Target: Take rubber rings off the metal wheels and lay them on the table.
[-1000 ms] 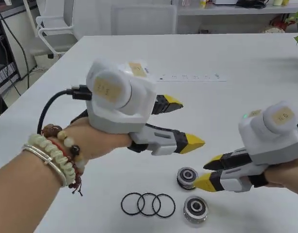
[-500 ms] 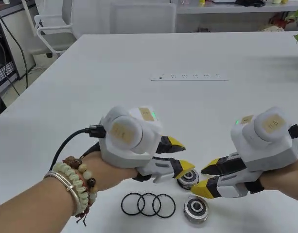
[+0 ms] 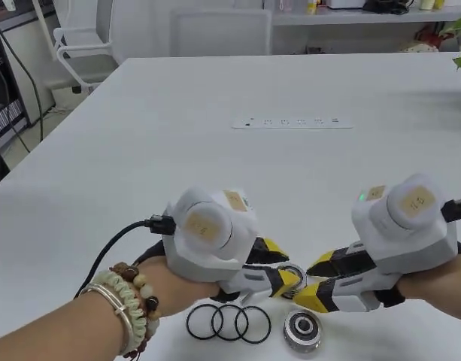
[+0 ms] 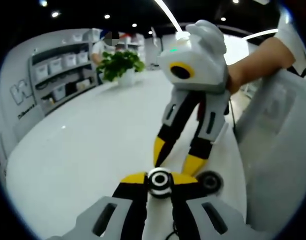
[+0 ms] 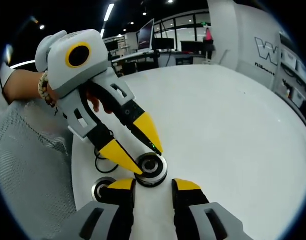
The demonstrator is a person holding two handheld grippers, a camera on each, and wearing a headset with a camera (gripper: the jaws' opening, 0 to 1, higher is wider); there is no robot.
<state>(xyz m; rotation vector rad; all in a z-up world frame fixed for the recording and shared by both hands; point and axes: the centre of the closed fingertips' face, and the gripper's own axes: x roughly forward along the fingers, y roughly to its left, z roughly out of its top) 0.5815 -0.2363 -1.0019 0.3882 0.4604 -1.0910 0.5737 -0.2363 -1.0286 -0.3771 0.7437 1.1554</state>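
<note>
Between the two grippers a metal wheel (image 3: 292,271) with a black rubber ring rests on the white table (image 3: 215,150). My left gripper (image 3: 280,263) has come in from the left and is shut on this wheel (image 4: 160,182); its yellow tips press the rim on both sides. From the right, my right gripper (image 3: 315,280) stands open, its tips just short of the same wheel (image 5: 152,169). A second wheel (image 3: 302,329) lies nearer me. Three loose black rubber rings (image 3: 228,322) lie in an overlapping row to its left.
A white power strip (image 3: 292,122) lies across the middle of the table. White chairs (image 3: 80,45) and shelving stand beyond the far edge. The left gripper's black cable (image 3: 113,244) trails off to the left. A potted plant (image 4: 120,65) stands further along the table.
My left gripper has dropped from well above the table down to the wheel and closed its jaws around it. The right gripper has moved only slightly, to the left.
</note>
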